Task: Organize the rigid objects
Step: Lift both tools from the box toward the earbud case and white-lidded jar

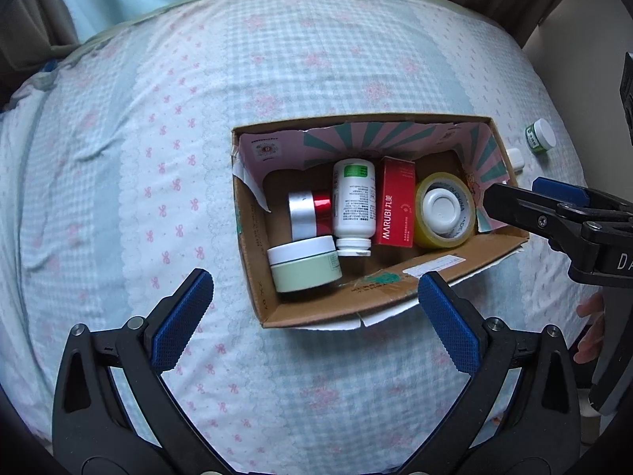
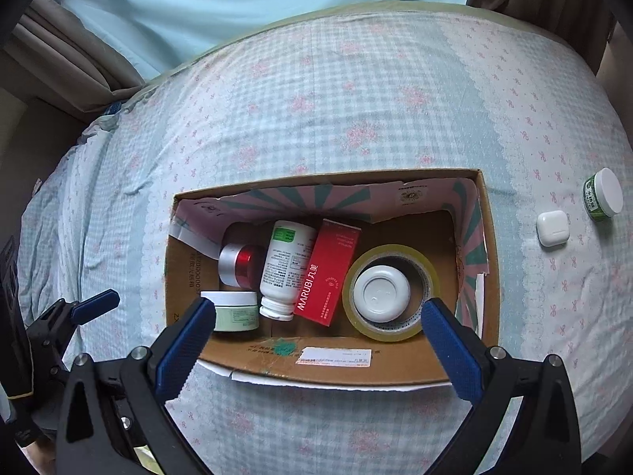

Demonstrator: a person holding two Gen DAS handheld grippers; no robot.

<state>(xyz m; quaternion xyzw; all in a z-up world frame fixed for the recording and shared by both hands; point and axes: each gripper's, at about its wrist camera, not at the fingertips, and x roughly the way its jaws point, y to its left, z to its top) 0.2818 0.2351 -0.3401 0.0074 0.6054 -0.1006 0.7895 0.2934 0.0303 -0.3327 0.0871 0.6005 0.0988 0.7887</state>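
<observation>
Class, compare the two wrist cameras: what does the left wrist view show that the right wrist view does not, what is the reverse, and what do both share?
Only the left wrist view shows a person's hand at its right edge.

Only the right wrist view shows the white earbud case whole; the left view catches just an edge of it behind the box wall.

Both show the cardboard box on the bedspread, holding the tape roll, red carton, white bottle and green jar, plus the small green-labelled jar outside, and both grippers open and empty.

checked, bow-print bedspread (image 2: pixel 356 111); pale blue curtain (image 2: pixel 237 8) behind.
</observation>
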